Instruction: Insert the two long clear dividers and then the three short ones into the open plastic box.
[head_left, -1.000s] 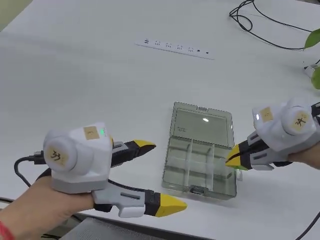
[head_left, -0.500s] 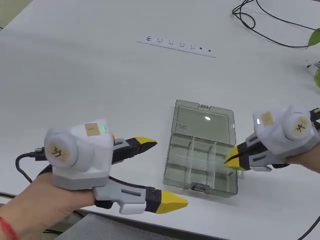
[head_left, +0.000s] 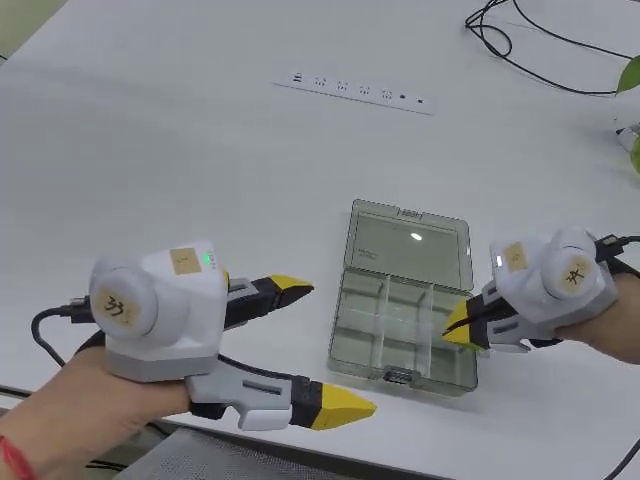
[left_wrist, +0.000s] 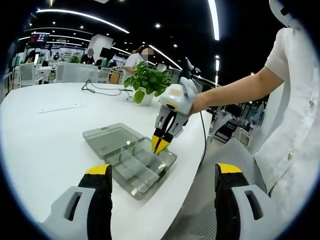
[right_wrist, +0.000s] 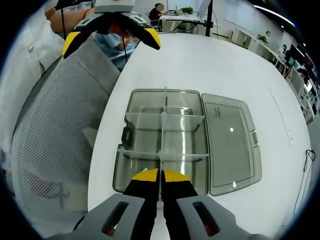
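1. Moving in since a second ago, the right gripper (head_left: 455, 332) has come leftward and lower. Its yellow tips now overlap the right-hand edge of the open plastic box (head_left: 342, 340).
2. Its jaws are nearly together, seemingly pinching a thin clear divider (right_wrist: 162, 132) that stands upright inside the box.
3. Spread wide, the left gripper (head_left: 325, 348) hangs left of the box, holding nothing.

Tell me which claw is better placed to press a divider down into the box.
Right. The right claw is at the edge of the open plastic box, shut on a clear divider standing in it. The left claw is open, empty and off to the side of the box.
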